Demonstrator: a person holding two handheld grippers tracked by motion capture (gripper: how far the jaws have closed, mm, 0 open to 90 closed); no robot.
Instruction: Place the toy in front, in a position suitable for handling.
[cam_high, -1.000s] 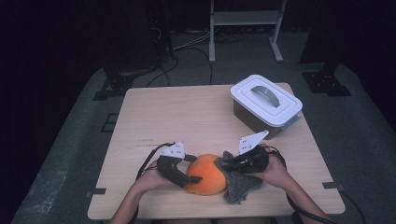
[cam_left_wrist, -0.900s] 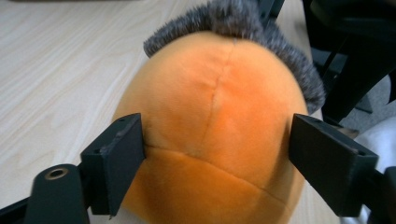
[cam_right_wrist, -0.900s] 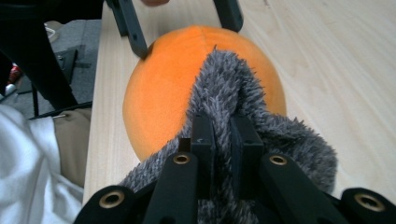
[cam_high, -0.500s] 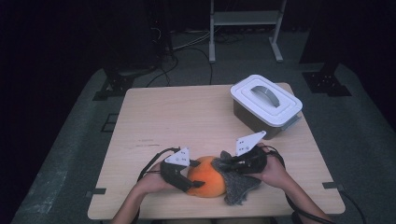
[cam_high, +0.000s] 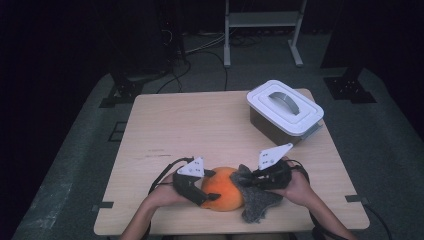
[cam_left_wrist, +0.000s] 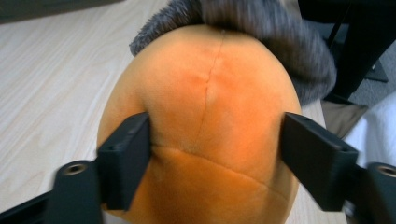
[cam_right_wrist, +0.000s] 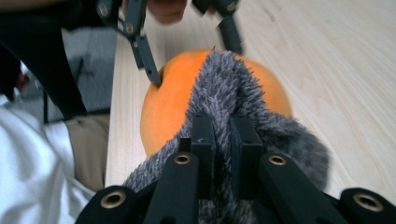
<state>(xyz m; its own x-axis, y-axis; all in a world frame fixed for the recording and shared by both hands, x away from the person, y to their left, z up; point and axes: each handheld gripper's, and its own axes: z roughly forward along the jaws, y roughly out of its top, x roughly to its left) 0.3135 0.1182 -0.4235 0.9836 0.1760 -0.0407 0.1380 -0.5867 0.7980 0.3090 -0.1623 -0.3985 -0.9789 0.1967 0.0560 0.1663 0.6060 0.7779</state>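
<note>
Light wooden table (cam_high: 200, 125) in a dark room, grey floor around. White lidded box (cam_high: 285, 109) at the far right corner. Orange plush ball (cam_high: 224, 188) near the front edge, straddled by the left gripper (cam_high: 206, 192), jaws just reopened, pads touching its sides. Right gripper (cam_right_wrist: 223, 135) just beside the ball, clamped on the grey furry cloth (cam_high: 259, 202) draped against it.

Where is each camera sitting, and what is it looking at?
High view: above the table's near side, looking forward and down at the wooden table and white lidded box; both forearms show.
Left gripper view: on the left hand-held gripper, facing the orange plush ball; its jaws show.
Right gripper view: on the right hand-held gripper, pinching the grey furry cloth; its jaws show.
All three share the ball and cloth.
</note>
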